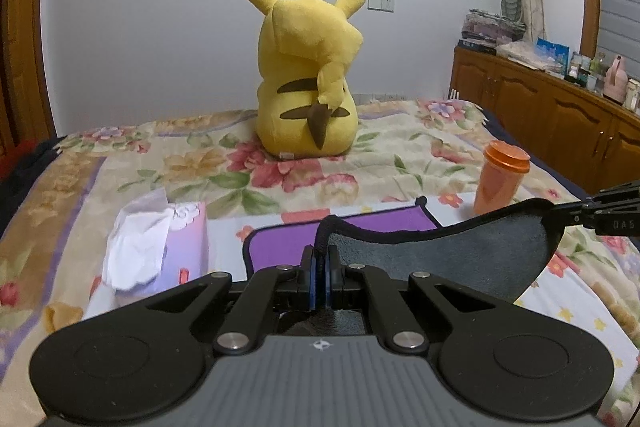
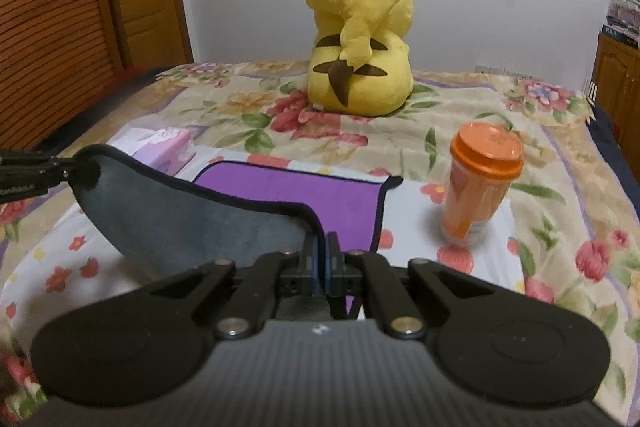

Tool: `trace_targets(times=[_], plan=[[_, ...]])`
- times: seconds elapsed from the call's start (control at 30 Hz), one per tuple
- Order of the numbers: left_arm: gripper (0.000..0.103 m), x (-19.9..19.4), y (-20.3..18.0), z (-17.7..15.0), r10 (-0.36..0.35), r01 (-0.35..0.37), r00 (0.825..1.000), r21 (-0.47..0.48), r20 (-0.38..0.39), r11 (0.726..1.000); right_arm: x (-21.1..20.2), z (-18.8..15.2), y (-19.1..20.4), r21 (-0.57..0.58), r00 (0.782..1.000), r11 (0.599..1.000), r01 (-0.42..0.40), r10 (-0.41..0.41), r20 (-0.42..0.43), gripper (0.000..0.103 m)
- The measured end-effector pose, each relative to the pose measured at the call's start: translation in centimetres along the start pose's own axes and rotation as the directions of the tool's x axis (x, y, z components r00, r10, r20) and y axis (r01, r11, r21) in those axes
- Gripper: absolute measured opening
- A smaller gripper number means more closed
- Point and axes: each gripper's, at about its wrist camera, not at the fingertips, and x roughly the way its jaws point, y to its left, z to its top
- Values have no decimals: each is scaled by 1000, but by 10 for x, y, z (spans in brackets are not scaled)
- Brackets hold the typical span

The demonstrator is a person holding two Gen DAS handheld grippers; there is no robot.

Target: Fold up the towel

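Note:
The towel is purple on top and grey underneath, with a black hem. Its far part (image 1: 280, 241) lies flat on the flowered bed. My left gripper (image 1: 320, 259) is shut on one near corner, and the lifted grey underside (image 1: 460, 251) stretches right to my right gripper (image 1: 576, 215). In the right wrist view my right gripper (image 2: 322, 247) is shut on the other near corner; the grey underside (image 2: 180, 219) sags left to my left gripper (image 2: 70, 167), with the purple face (image 2: 300, 191) behind it.
A tissue box (image 1: 160, 247) sits left of the towel. An orange lidded cup (image 2: 480, 183) stands right of it. A yellow plush toy (image 1: 308, 79) sits farther back on the bedspread (image 1: 360, 163). Wooden cabinets (image 1: 560, 123) line the right wall.

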Motion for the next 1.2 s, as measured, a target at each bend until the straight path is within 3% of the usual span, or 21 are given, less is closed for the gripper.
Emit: trace_targets(times=[0.5, 1.2], plan=[[7, 33, 12, 17, 0, 0, 1000, -19, 20, 1000, 33, 21, -12, -4, 998, 999, 42, -42, 37, 4], [7, 80, 27, 27, 58, -57, 998, -36, 33, 998, 84, 37, -24, -2, 994, 996, 86, -86, 72, 4]])
